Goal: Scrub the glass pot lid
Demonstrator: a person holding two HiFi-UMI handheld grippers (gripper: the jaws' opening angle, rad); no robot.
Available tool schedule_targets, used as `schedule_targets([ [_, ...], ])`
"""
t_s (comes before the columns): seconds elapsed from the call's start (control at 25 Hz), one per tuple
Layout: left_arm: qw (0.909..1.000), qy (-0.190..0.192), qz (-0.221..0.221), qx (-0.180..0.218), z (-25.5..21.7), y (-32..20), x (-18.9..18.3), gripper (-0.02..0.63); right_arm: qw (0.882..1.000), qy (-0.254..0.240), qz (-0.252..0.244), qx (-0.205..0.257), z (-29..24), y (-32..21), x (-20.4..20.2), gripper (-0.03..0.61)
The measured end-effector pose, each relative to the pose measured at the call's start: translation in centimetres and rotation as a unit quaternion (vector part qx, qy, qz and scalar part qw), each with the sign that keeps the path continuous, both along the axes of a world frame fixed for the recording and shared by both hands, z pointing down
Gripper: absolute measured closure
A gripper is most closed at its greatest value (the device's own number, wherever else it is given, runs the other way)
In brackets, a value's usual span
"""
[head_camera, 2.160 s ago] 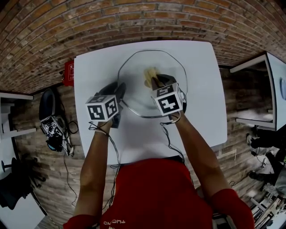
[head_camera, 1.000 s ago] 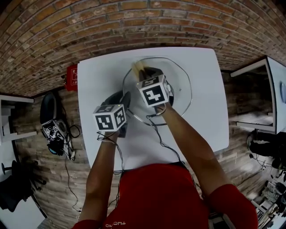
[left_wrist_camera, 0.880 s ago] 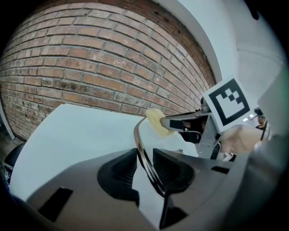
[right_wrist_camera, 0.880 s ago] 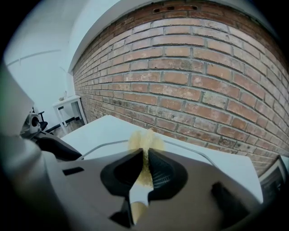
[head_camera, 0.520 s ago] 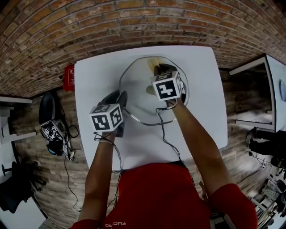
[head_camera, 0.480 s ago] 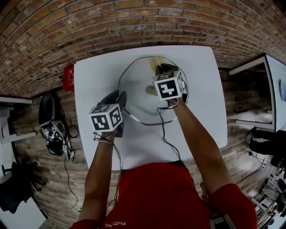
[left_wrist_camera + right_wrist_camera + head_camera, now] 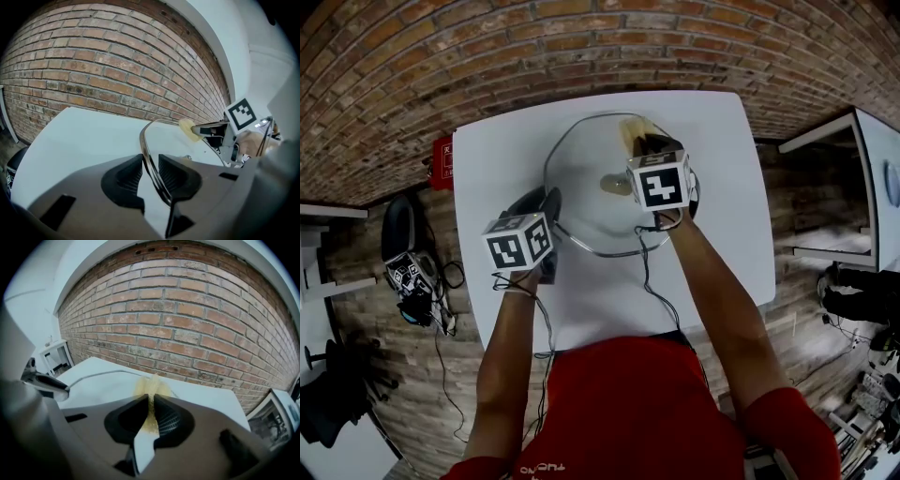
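Since a second ago the right gripper [image 7: 649, 148] has swept its yellow sponge [image 7: 151, 389] across the far side of the glass pot lid [image 7: 581, 192], from the far-left of the glass to the far-right rim, while the left gripper [image 7: 549, 204] has held its place. The lid lies flat on the white worktop [image 7: 609, 300], near the far edge by the brick wall [image 7: 581, 47].

The left jaws stand part-way apart and are closed on the lid's metal rim at its left side, bracing it. The right jaws are pinched almost together on the thin sponge, whose frayed end sticks out past their tips.

Scrubbing looks to be in mid-course, with the far rim being worked. The next stroke probably calls for keeping the sponge down on the glass and drawing it back toward the knob [image 7: 614, 184] and the near half, with the left clamp steadying the lid against sliding.

From the head view the right gripper's marker cube [image 7: 660, 184] covers the spot where sponge meets glass, so actual contact cannot be confirmed. The right hand also hides part of the rim. Any dirt on the clear glass cannot be made out.
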State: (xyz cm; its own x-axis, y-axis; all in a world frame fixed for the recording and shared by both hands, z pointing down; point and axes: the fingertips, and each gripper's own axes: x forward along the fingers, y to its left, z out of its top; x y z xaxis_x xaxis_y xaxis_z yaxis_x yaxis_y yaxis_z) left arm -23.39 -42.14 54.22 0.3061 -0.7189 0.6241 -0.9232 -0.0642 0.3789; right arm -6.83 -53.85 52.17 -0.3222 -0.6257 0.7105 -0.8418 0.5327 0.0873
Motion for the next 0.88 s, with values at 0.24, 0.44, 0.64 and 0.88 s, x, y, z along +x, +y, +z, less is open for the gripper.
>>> schedule_targets([
  [0.24, 1.0, 0.007, -0.002, 0.002, 0.0, 0.1, -0.3, 0.499, 0.994, -0.065, -0.084, -0.015, -2.2, 6.4, -8.9, 0.526],
  [0.44, 0.9999, 0.015, -0.003, 0.003, -0.1, 0.2, -0.2, 0.499, 0.991, -0.058, -0.113, -0.05, -0.2, 9.7, -12.4, 0.526],
  [0.64, 0.9998, 0.019, -0.006, 0.002, 0.0, 0.3, -0.2, 0.5, 0.991, -0.033, -0.118, -0.058, 1.3, 10.0, -12.6, 0.526],
  [0.88, 0.9998, 0.015, -0.009, 0.0, -0.1, 0.3, -0.3, 0.5, 0.995, 0.008, -0.084, -0.061, 2.3, 8.6, -7.6, 0.526],
])
